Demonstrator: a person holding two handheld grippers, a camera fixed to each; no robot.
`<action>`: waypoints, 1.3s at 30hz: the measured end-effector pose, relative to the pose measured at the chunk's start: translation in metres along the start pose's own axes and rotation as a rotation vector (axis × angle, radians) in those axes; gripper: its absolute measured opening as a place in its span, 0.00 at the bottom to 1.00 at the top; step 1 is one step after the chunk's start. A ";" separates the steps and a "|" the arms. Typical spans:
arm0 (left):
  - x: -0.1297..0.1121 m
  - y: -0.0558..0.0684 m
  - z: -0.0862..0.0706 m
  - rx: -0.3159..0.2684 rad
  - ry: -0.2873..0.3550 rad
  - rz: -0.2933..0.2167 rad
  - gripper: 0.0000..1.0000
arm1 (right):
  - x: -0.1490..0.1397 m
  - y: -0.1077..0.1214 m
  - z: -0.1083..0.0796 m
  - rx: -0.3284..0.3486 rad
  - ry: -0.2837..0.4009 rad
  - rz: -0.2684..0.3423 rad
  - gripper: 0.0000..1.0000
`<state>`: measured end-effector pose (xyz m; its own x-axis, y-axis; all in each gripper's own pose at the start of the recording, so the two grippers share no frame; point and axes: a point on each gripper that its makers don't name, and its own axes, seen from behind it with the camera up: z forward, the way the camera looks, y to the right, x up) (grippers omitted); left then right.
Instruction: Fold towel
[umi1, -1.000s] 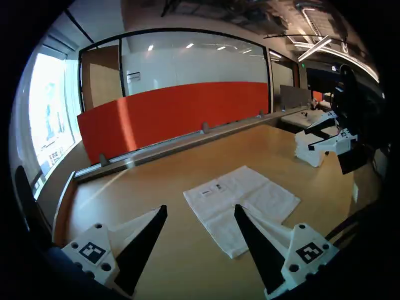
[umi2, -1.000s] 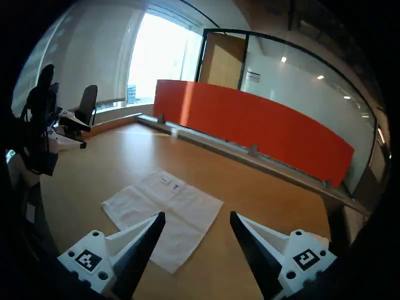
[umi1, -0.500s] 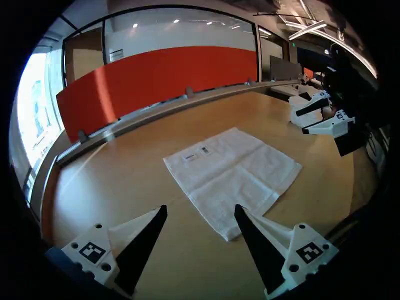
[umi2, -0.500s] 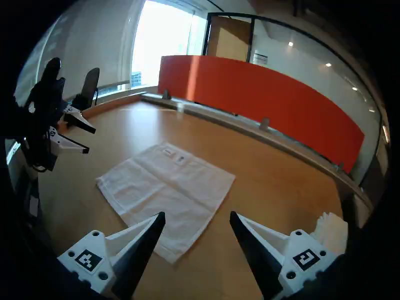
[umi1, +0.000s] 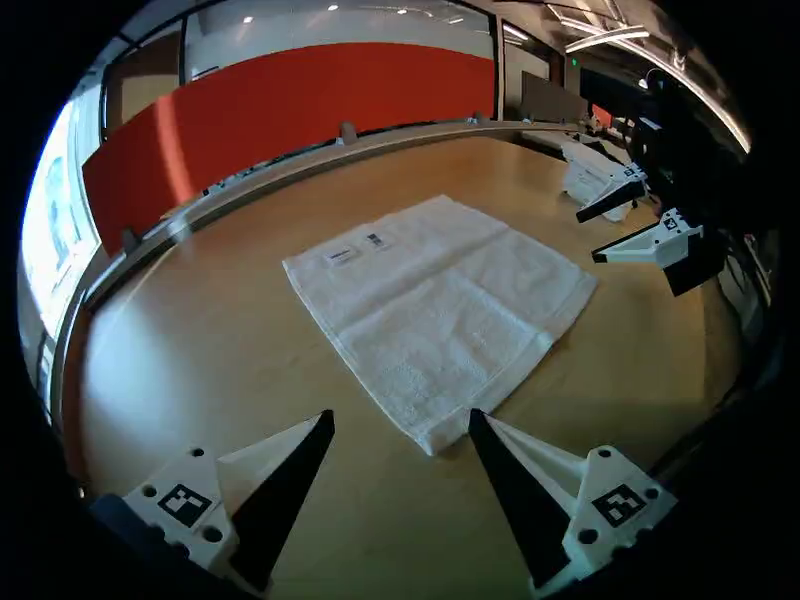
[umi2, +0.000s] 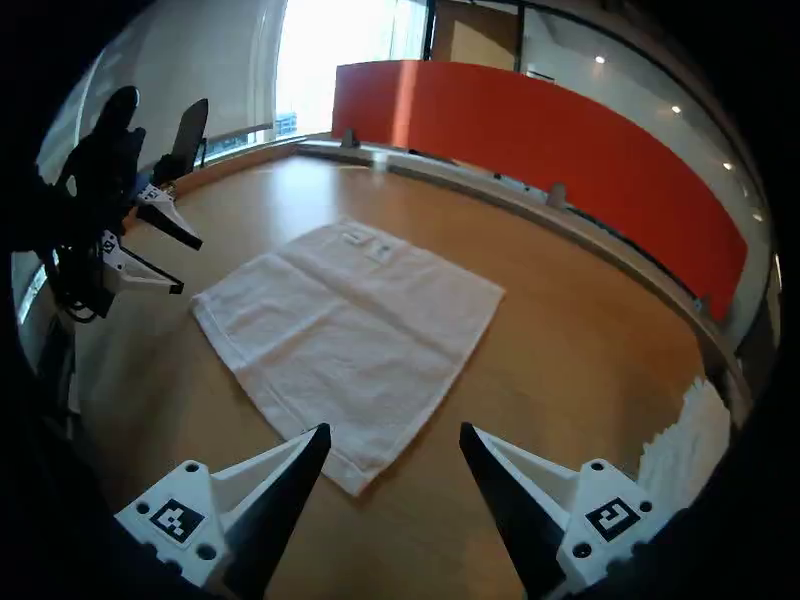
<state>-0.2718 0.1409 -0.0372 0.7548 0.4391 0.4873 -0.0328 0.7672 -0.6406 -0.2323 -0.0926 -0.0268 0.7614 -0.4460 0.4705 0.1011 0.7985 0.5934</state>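
Left gripper view looks down over a wooden table (umi1: 200, 330) on which a white towel (umi1: 440, 310) lies spread flat, one layer deep as far as can be told, with faint crease lines crossing its middle. Two small tags (umi1: 355, 248) sit near its far edge, toward the orange partition (umi1: 280, 100) that runs along the back of the table.

The left gripper (umi1: 400, 415) hovers with its jaws wide apart and nothing between them; the towel's nearest corner lies just ahead of the gap, closer to the finger on the right of that view. The right gripper (umi2: 393, 428) is likewise spread and empty, and in the right gripper view another corner of the towel lies just beyond its fingertips, roughly centred between them. Each gripper can also be seen from the other's camera, off the opposite side of the towel, clear of the cloth. A stack of white cloths (umi2: 690, 450) rests apart near the table's edge.

Judging by how the towel lies, the folding has not begun: no edge is lifted and no part is doubled over. What remains is the whole job, probably starting with each gripper pinching the corner in front of it and carrying that edge across to the opposite one
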 end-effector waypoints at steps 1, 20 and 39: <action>-0.002 0.001 0.002 -0.005 -0.008 0.000 1.00 | -0.003 -0.001 0.001 0.006 -0.007 0.000 1.00; -0.027 0.022 0.023 -0.074 -0.103 -0.003 1.00 | -0.036 -0.017 0.013 0.081 -0.090 -0.020 0.96; -0.028 0.020 0.030 -0.063 -0.147 0.003 0.79 | -0.043 -0.019 0.016 0.127 -0.108 0.001 0.67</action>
<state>-0.3129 0.1580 -0.0455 0.6502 0.5089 0.5641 0.0096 0.7369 -0.6759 -0.2771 -0.0951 -0.0481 0.6874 -0.4917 0.5346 0.0132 0.7443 0.6677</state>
